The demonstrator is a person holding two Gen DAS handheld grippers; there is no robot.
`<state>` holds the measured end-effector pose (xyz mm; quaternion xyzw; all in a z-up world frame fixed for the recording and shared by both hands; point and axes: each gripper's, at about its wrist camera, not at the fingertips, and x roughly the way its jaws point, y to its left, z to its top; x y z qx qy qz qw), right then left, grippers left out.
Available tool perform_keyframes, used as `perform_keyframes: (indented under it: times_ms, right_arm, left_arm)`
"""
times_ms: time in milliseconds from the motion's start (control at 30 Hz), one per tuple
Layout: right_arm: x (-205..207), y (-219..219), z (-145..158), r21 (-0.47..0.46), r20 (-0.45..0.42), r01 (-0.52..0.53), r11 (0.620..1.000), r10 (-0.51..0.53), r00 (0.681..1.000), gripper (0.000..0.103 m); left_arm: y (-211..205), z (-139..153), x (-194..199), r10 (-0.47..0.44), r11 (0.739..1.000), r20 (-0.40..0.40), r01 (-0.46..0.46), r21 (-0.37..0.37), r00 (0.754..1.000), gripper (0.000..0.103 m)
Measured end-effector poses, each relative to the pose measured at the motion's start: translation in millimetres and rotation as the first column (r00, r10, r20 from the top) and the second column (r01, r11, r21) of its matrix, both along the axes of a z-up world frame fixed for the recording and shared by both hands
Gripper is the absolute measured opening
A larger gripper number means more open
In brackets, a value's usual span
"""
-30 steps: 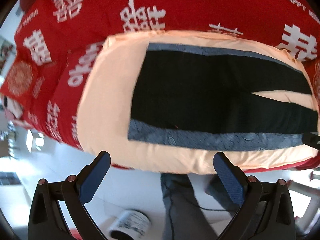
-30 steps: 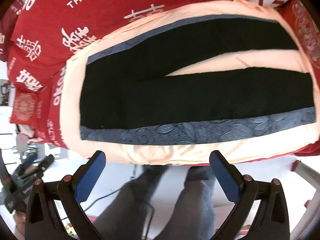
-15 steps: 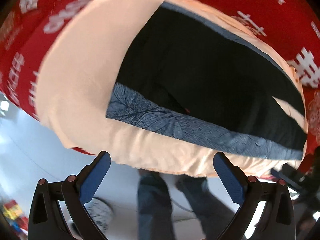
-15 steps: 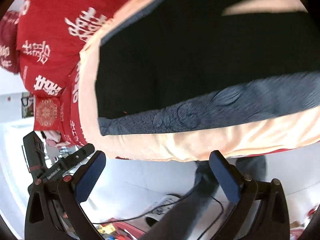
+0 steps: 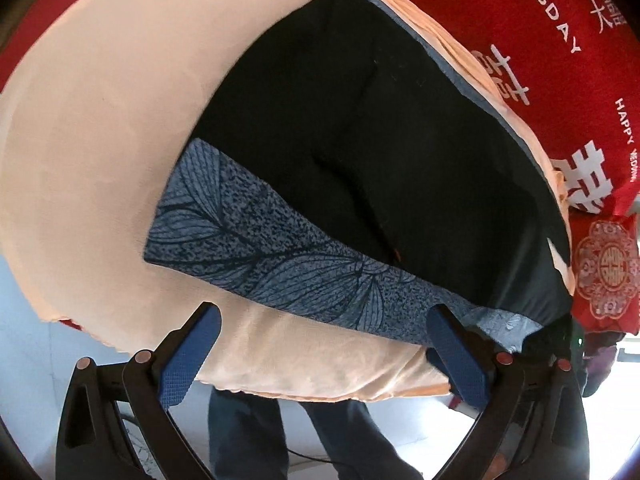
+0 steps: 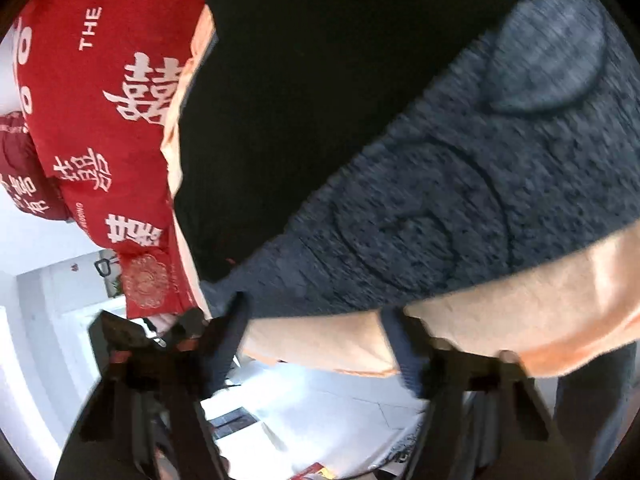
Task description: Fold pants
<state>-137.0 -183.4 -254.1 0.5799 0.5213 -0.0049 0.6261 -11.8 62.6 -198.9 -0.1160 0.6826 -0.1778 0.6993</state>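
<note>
Your black pants (image 5: 400, 152) lie flat on a peach sheet (image 5: 100, 128), with a blue leaf-patterned side stripe (image 5: 280, 256) running along the edge nearest you. The sheet covers a padded surface and hangs over its near rim. Under and beyond it spreads a red bedspread (image 5: 540, 40) printed with white Chinese characters and the words "BIGDAY" and "HAPPY". A red cushion with a round white ornament (image 5: 608, 268) sits at the right edge of the left wrist view.

Your left gripper (image 5: 326, 354) is spread wide, its blue-padded fingers (image 5: 188, 356) over the overhanging peach sheet just short of the stripe, holding nothing. Between and below them you can see your own legs in dark trousers (image 5: 248, 432) standing on a pale floor (image 5: 24, 340).

Your right gripper (image 6: 320, 340) is also parted, though less widely, and the view is blurred. Its left finger (image 6: 230, 332) sits at the corner of the stripe (image 6: 440, 220) where it meets the peach sheet (image 6: 520, 300); whether it touches the fabric you cannot tell. The other finger is over the sheet's edge. The pants (image 6: 320, 80) fill most of this view, with the red bedspread (image 6: 100, 100) to the left.

Beyond the bed the room is bright: a white tiled floor (image 6: 320, 412) and white walls.
</note>
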Motion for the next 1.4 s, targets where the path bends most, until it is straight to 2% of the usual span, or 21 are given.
perform_keyframes:
  times_ms: [33, 100, 200, 300, 400, 467, 500, 533, 567, 600, 700, 767, 867, 967, 1033, 1067, 1100, 1167, 1233, 1333, 1400]
  right_arm:
    - [3.3, 0.1, 1.3, 0.004, 0.008, 0.001, 1.0, -0.001, 1.0, 0.045]
    - [10.7, -1.7, 6.8, 0.011, 0.02, 0.008, 1.0, -0.008, 1.0, 0.018]
    - [15.3, -5.5, 28.6, 0.05, 0.1, 0.022, 0.998, -0.027, 0.995, 0.013]
    - [13.0, -7.5, 51.6, 0.062, 0.161, -0.004, 0.998, -0.006, 0.987, 0.012]
    - [8.3, -6.7, 57.6, 0.046, 0.159, -0.058, 0.997, 0.05, 0.986, 0.012]
    - [2.6, -9.3, 48.9, 0.011, 0.105, -0.086, 0.996, 0.085, 0.991, 0.014]
    - [-2.5, -13.4, 42.3, 0.001, 0.073, -0.086, 0.996, 0.086, 0.994, 0.015]
    - [-11.4, -21.6, 33.8, -0.009, 0.035, -0.067, 0.998, 0.068, 0.997, 0.017]
    - [-18.9, -28.2, 28.2, -0.02, 0.02, -0.047, 0.999, 0.048, 0.999, 0.026]
    - [-31.2, -40.5, 23.1, -0.042, 0.001, 0.004, 0.999, -0.004, 1.0, 0.034]
    - [-58.1, -67.1, 16.2, -0.069, -0.015, 0.121, 0.99, -0.123, 0.992, 0.043]
    - [-70.6, -78.3, 13.6, -0.032, 0.004, 0.185, 0.982, -0.185, 0.983, 0.043]
    - [-80.3, -85.9, 13.6, -0.028, 0.017, 0.241, 0.97, -0.24, 0.971, 0.043]
    - [-88.0, -89.6, 6.9, 0.03, 0.037, 0.325, 0.945, -0.326, 0.945, 0.043]
    - [-86.6, -90.1, 3.7, 0.079, 0.049, 0.373, 0.924, -0.377, 0.925, 0.038]
    - [-86.1, -91.2, 4.6, 0.087, 0.046, 0.392, 0.916, -0.397, 0.917, 0.012]
    - [-84.2, -92.6, 8.5, 0.086, 0.044, 0.404, 0.911, -0.409, 0.912, 0.005]
    - [-76.4, -98.5, 24.8, 0.067, 0.063, 0.376, 0.924, -0.38, 0.923, 0.005]
    - [-67.8, -104.5, 43.7, 0.016, 0.074, 0.312, 0.95, -0.313, 0.947, 0.005]
    - [-43.6, -117.5, 76.0, -0.056, 0.092, 0.203, 0.978, -0.198, 0.976, 0.005]
    - [-17.7, -127.2, 98.6, -0.098, 0.112, 0.138, 0.986, -0.127, 0.986, 0.004]
  left_arm:
    - [1.6, -2.0, -0.7, -0.003, 1.0, -0.004, 0.002, -0.009, 1.0, 0.103]
    - [2.9, -5.7, -2.1, -0.001, 1.0, -0.022, 0.0, -0.023, 1.0, 0.103]
    - [5.6, -7.9, -4.0, 0.037, 0.996, -0.069, -0.042, -0.073, 0.997, 0.103]
    - [3.6, -8.5, 1.9, 0.106, 0.975, -0.126, -0.128, -0.181, 0.986, 0.103]
    - [-5.5, -11.1, 17.5, 0.176, 0.953, -0.14, -0.204, -0.223, 0.974, 0.102]
    - [-12.5, -13.9, 27.5, 0.191, 0.96, -0.12, -0.211, -0.186, 0.974, 0.077]
    - [-14.4, -16.1, 30.7, 0.188, 0.966, -0.118, -0.206, -0.158, 0.975, 0.076]
    - [-13.6, -15.0, 30.8, 0.193, 0.964, -0.11, -0.209, -0.164, 0.975, 0.076]
    - [-13.6, -12.2, 30.1, 0.187, 0.966, -0.094, -0.201, -0.16, 0.978, 0.068]
    - [-13.8, -10.5, 29.1, 0.165, 0.975, -0.078, -0.175, -0.139, 0.983, 0.065]
    - [-15.6, -7.8, 29.9, 0.114, 0.986, -0.064, -0.121, -0.119, 0.991, 0.064]
    - [-16.5, -5.2, 32.1, 0.102, 0.987, -0.065, -0.109, -0.114, 0.993, 0.064]
    - [-20.5, -3.0, 34.8, 0.096, 0.989, -0.071, -0.103, -0.103, 0.993, 0.064]
    - [-22.9, -1.9, 33.8, 0.079, 0.993, -0.069, -0.085, -0.083, 0.994, 0.064]
    - [-25.9, -0.9, 33.9, 0.073, 0.995, -0.067, -0.077, -0.065, 0.995, 0.064]
    - [-25.6, 0.0, 33.2, 0.071, 0.996, -0.065, -0.075, -0.055, 0.995, 0.061]
    - [-25.7, 1.4, 33.1, 0.07, 0.996, -0.059, -0.072, -0.044, 0.996, 0.055]
    - [-24.2, 5.5, 32.9, 0.062, 0.998, -0.048, -0.063, -0.026, 0.997, 0.041]
    - [-21.5, 12.9, 34.0, 0.072, 0.997, -0.045, -0.073, -0.008, 0.996, 0.036]
    - [-24.6, 32.3, 38.9, 0.084, 0.996, -0.026, -0.084, 0.004, 0.996, 0.036]
    - [-32.7, 52.8, 44.8, 0.075, 0.997, 0.016, -0.076, 0.013, 0.997, 0.036]
